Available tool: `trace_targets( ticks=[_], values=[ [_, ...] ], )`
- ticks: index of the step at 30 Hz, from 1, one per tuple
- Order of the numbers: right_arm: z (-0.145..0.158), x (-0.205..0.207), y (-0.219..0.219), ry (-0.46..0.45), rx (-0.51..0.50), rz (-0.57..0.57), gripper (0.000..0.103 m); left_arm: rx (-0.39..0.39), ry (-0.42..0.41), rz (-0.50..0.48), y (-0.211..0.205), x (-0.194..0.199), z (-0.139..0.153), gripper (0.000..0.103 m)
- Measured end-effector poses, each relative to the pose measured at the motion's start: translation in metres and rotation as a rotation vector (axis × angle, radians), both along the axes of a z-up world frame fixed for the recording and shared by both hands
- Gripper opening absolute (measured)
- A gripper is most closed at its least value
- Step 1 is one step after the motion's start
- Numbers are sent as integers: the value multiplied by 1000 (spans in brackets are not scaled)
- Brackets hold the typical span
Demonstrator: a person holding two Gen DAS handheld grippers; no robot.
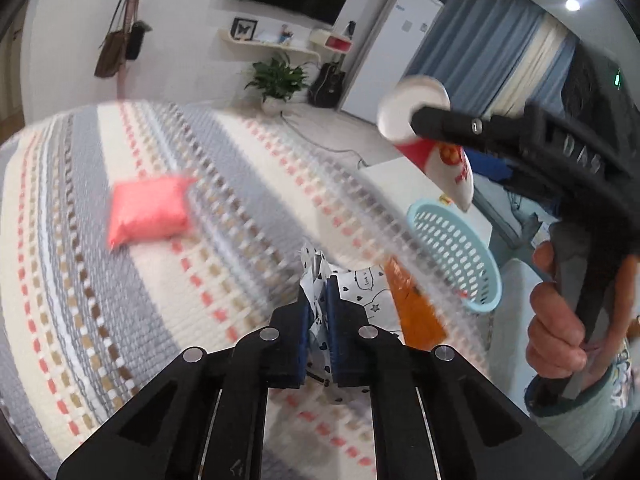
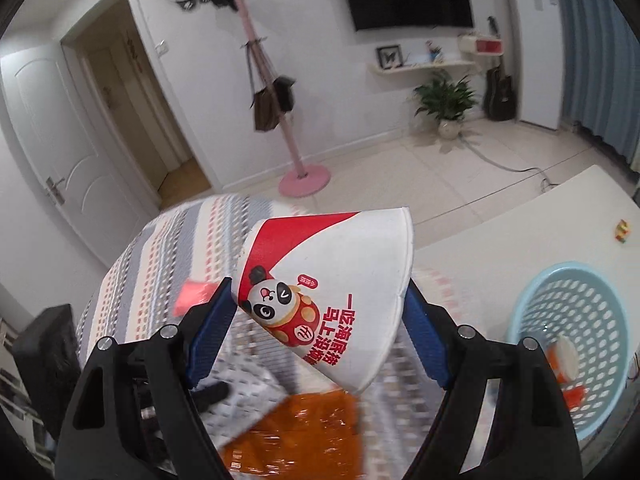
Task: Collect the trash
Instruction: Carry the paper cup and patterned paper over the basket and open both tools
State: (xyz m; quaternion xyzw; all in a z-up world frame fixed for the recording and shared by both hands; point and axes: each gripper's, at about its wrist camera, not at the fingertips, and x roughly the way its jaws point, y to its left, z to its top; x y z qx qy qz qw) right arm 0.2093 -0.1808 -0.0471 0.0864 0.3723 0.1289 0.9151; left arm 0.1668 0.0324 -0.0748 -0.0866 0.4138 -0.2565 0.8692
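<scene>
My left gripper (image 1: 318,292) is shut on a crumpled white wrapper with black doodles (image 1: 360,288), low over the striped bedspread (image 1: 160,280). My right gripper (image 2: 320,312) is shut on a white and red paper cup with a panda print (image 2: 332,292), held in the air on its side; the cup also shows in the left wrist view (image 1: 424,120). An orange plastic wrapper (image 2: 296,436) lies on the bed below the cup, and shows in the left wrist view (image 1: 412,304). A light blue perforated basket (image 2: 576,344) stands to the right with orange and white trash inside.
A pink packet (image 1: 148,212) lies on the bedspread to the left. A white table (image 2: 520,232) holds the basket (image 1: 460,256) and a small coloured toy (image 2: 622,236). A pink coat stand (image 2: 304,176), a potted plant (image 2: 446,100) and a guitar (image 2: 498,88) stand on the floor beyond.
</scene>
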Motion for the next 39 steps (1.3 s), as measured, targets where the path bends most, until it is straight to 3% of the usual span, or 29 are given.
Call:
trace_targets(
  ticks=[8,12,20,28,33,36,39],
  values=[
    [14,-16,-98,-41,33,-146,77,11,-92,-48,-48,3,44,5],
    [5,-18,-144,-17,51,-209,77,63,-70,-57,-77,10,46,5],
    [-13,-25,-193,4,31,-267,77,65,-58,83,-38,11,49,5],
    [-29,-28,-213,24,38,-305,77,-91,-16,181,20,9,53,5],
    [-26,-35,-223,12,38,-324,77,-228,-24,160,36,7,64,5],
    [-24,-37,-226,6,34,-331,77,-235,-25,177,47,8,63,5],
    [-25,-39,-225,7,26,-331,77,-331,-10,160,60,2,62,5]
  ],
)
